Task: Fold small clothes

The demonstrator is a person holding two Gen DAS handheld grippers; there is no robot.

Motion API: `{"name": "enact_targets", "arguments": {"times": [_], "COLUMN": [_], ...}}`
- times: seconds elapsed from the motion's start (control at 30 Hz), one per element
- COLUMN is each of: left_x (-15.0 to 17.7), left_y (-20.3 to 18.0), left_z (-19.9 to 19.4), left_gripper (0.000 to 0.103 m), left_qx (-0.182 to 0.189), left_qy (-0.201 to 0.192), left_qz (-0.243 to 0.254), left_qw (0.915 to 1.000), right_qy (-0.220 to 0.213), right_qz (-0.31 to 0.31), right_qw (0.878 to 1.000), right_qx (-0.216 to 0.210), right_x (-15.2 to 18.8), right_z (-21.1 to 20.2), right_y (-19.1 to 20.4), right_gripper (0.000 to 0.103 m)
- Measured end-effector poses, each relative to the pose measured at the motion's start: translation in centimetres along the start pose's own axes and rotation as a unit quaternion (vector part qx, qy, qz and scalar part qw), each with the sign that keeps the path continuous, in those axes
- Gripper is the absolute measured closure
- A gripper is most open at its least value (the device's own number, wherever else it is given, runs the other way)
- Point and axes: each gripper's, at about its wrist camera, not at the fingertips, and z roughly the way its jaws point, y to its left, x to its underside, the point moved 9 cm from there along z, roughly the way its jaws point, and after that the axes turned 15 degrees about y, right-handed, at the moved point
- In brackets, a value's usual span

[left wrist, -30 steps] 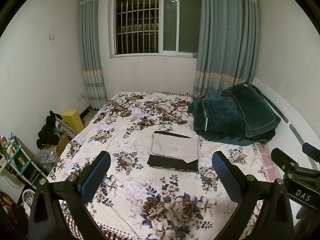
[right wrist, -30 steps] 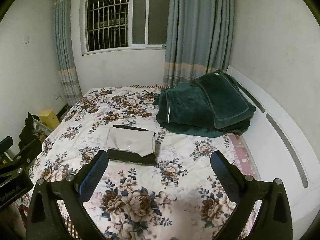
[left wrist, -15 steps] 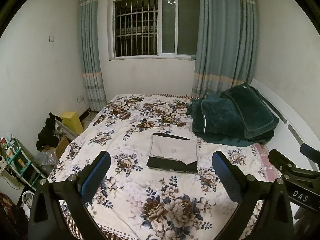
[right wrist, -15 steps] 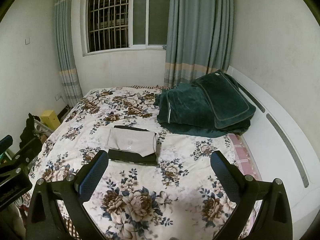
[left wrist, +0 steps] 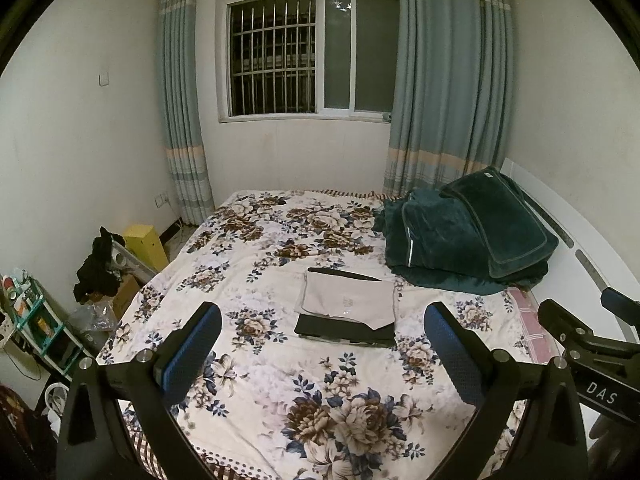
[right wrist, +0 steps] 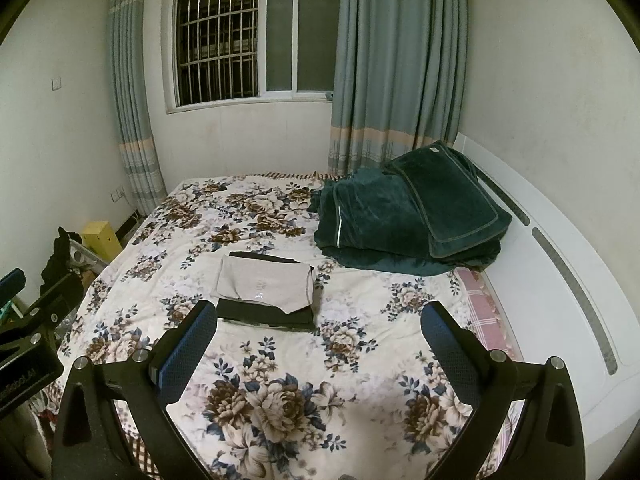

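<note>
A folded beige garment (left wrist: 347,299) lies on top of a folded black garment (left wrist: 344,329) in the middle of the floral bed; both also show in the right wrist view, beige (right wrist: 264,284) on black (right wrist: 264,314). My left gripper (left wrist: 320,346) is open and empty, held above the near part of the bed, well short of the stack. My right gripper (right wrist: 318,344) is open and empty, likewise above the near bed. Each gripper shows at the other view's edge.
A folded dark green blanket (left wrist: 464,236) lies at the far right of the bed by the white headboard (right wrist: 560,280). Left of the bed are a yellow box (left wrist: 146,244), black clothes (left wrist: 98,268) and a shelf (left wrist: 28,320). A window and curtains stand behind.
Both grippers have drawn slightly back and tilted up, so the stack sits a little lower in the views. Jaws stay open. The clothes have not moved.
</note>
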Motion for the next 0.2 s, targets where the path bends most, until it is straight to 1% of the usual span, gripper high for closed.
{"name": "enact_targets", "arguments": {"times": [0.1,0.2], "left_x": [0.06,-0.02], "left_y": [0.34,0.44], "left_z": [-0.34,-0.83], "left_gripper": [0.000,0.000], "left_qx": [-0.012,-0.013], "left_qy": [-0.004,-0.008], "left_qz": [0.001,0.001], "left_qw": [0.9999,0.9999], "right_qy": [0.000,0.000], "right_qz": [0.001,0.002], "right_qw": [1.000,1.000], "right_qx": [0.000,0.001], "right_x": [0.07,0.16], "right_z": [-0.02,-0.04], "right_y": [-0.02,-0.03], "right_gripper": [0.000,0.000]}}
